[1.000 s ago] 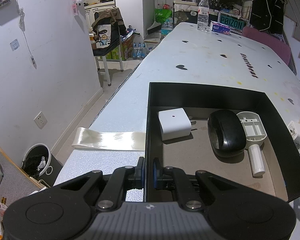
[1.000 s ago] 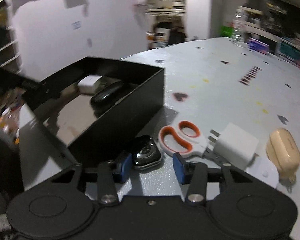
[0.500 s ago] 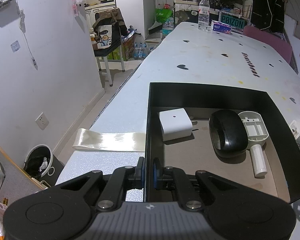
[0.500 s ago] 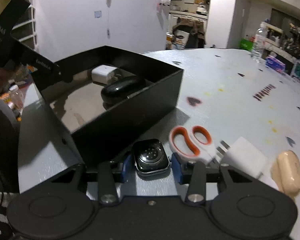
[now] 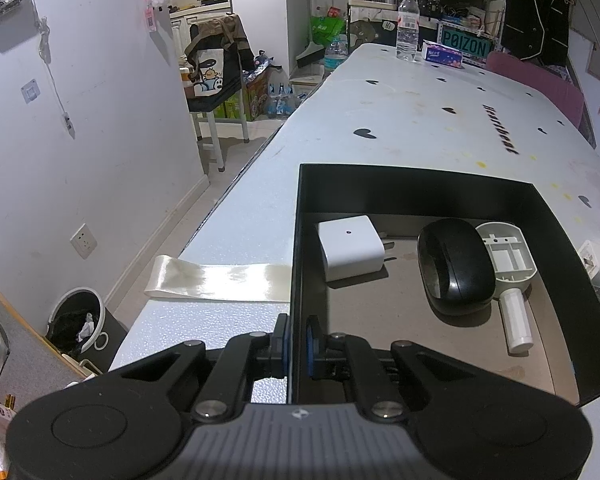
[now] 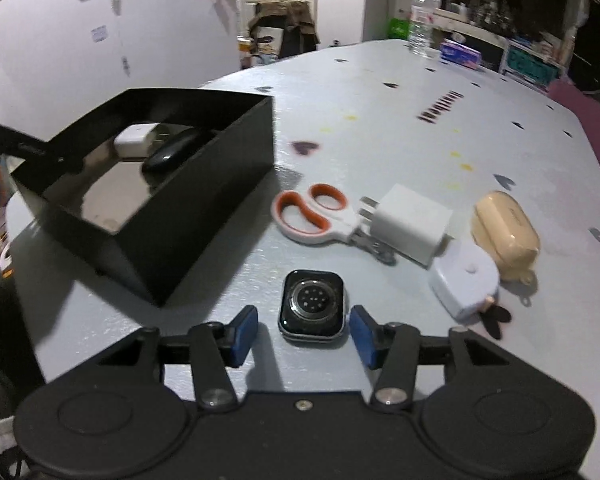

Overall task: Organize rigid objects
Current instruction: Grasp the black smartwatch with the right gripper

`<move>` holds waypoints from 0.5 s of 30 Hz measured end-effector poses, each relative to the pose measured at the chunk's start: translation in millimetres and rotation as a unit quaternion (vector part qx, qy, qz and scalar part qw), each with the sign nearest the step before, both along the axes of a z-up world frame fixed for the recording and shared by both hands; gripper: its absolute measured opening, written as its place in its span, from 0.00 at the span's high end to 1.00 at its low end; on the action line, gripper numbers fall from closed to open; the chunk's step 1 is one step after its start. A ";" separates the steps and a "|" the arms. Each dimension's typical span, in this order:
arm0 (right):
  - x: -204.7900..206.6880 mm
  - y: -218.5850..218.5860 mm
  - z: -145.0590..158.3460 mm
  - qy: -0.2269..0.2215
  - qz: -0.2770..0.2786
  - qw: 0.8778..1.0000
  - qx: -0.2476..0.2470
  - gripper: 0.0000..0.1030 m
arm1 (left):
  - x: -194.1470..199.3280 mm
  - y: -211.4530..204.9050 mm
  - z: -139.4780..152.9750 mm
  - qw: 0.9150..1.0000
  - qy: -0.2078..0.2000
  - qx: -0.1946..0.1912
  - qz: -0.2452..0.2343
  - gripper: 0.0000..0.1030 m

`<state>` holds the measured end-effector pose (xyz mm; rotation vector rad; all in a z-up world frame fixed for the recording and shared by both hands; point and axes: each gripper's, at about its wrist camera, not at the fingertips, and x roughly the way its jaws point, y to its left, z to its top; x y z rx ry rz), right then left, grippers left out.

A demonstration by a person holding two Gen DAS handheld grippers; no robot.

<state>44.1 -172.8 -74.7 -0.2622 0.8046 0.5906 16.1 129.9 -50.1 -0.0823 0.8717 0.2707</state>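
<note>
Currently the left tongs (image 5: 296, 340) are clenched on the near wall of the open black cardboard box (image 5: 296, 240), one pad on each side. Inside the box a white square charger (image 5: 350, 248), a black oval mouse (image 5: 456, 266) and a white plastic battery cover with a small cylinder (image 5: 508, 256) are seen. A glossy strip of cream tape (image 5: 216, 282) lies on the white heart-printed surface (image 5: 400, 120), beside the box.

The right tongs (image 6: 304, 334) are spread apart, released, just short of a strapless black smartwatch body (image 6: 314, 306) lying face down on the surface outside the box. Beyond it are found orange-handled scissors (image 6: 310, 216), partly covered by a white plug adapter (image 6: 410, 222), a white tape-measure case (image 6: 464, 280) and a beige earbud case (image 6: 504, 230). The box corner stands close to the left.
</note>
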 end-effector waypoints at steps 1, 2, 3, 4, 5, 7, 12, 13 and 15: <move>2.2 1.0 0.2 0.000 -0.005 1.000 0.001 0.49 | 0.1 -0.4 0.0 1.000 0.000 0.000 0.000 0.93; 4.7 1.3 -0.5 0.000 -0.013 1.000 0.000 0.49 | 0.1 -0.4 -0.1 1.000 0.000 0.000 0.000 0.93; 6.9 1.4 -1.2 0.000 -0.021 1.000 -0.002 0.49 | 0.1 -0.8 0.0 1.000 0.000 0.001 0.000 0.93; 10.0 1.6 -2.5 0.002 -0.028 1.000 -0.002 0.49 | 0.2 -0.7 0.0 1.000 0.000 0.001 0.000 0.93; 13.0 1.9 -4.0 0.006 -0.032 0.999 0.000 0.49 | 0.1 -0.6 0.0 1.000 0.000 0.000 0.000 0.93; 14.4 3.5 -4.8 0.006 -0.033 0.999 0.005 0.51 | 0.1 -0.4 0.0 1.000 0.000 0.000 0.000 0.93; 10.6 11.4 -4.7 -0.007 -0.025 1.000 -0.002 0.60 | 0.1 -0.2 0.1 1.000 0.000 0.000 0.000 0.93; 9.9 11.9 -4.5 -0.008 -0.026 1.000 -0.003 0.60 | 0.0 0.2 0.1 1.000 0.000 0.000 0.000 0.93; 9.3 11.9 -4.1 -0.009 -0.030 1.000 -0.002 0.61 | 0.1 -0.3 0.1 1.000 0.000 0.000 0.000 0.93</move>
